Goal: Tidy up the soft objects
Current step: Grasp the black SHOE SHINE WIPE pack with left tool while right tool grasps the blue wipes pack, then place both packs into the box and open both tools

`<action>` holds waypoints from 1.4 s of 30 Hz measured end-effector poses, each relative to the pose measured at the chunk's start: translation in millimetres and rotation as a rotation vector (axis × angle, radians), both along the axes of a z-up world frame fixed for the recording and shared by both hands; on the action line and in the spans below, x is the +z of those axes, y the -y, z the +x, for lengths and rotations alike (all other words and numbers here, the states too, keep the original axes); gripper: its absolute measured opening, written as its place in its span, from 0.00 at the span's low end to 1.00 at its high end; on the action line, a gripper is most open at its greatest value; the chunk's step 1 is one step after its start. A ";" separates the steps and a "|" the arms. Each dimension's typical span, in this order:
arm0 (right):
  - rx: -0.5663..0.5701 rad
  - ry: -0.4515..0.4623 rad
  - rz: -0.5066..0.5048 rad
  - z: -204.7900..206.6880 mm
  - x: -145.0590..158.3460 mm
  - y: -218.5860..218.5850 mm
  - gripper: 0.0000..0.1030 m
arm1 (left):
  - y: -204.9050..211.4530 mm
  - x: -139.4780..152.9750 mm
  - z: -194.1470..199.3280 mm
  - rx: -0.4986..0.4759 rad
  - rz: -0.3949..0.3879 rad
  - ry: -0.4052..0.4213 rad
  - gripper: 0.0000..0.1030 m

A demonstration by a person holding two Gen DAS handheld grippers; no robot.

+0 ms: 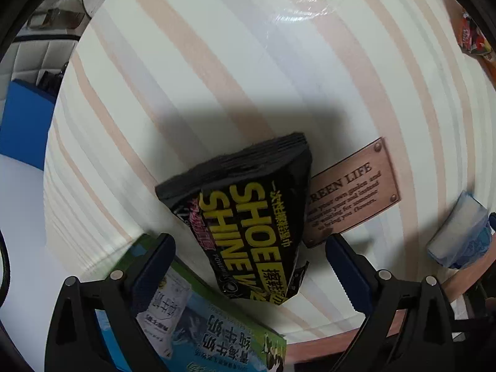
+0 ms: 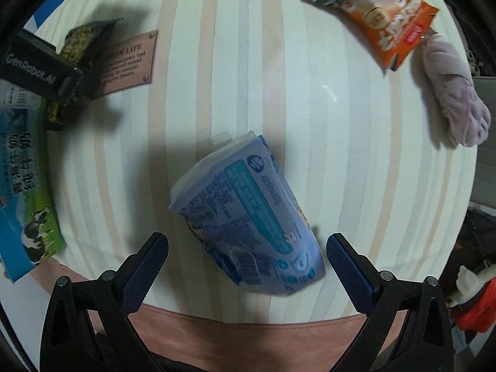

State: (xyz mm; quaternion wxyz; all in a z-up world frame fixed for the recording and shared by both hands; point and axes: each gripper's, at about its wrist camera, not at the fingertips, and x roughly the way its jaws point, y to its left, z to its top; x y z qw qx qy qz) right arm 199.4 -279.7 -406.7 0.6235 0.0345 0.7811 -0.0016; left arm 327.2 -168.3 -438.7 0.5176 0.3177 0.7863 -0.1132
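Observation:
A black "SHOE SHINE" wipes pack (image 1: 248, 214) lies on the striped cloth, and my left gripper (image 1: 248, 248) hovers over it, open, fingers either side of its lower end. A pale blue tissue pack (image 2: 248, 214) lies under my right gripper (image 2: 248, 248), which is also open and straddles it. An orange snack bag (image 2: 372, 15) sits at the far right of the right wrist view, with a mauve rolled cloth (image 2: 452, 93) beside it. The same blue tissue pack (image 1: 458, 232) shows at the right edge of the left wrist view.
A green and blue milk carton (image 1: 210, 319) lies by my left finger, seen also as the carton (image 2: 24, 192) at left. A pink "GREEN LIFE" label (image 1: 350, 192) is sewn to the striped cloth (image 2: 310, 108). A pink border (image 2: 248, 338) edges the cloth near me.

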 end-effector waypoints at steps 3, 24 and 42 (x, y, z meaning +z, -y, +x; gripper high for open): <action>0.002 0.030 -0.040 -0.7 -1.0 0.0 0.82 | -8.9 -3.3 -5.8 0.018 -0.017 -0.014 0.92; -0.334 0.095 0.042 7.0 9.7 49.8 0.80 | -60.2 9.8 -6.9 0.291 -0.183 0.067 0.44; -0.296 0.244 0.113 -13.0 114.8 -9.3 0.34 | -101.9 159.6 -79.0 0.254 -0.402 0.343 0.37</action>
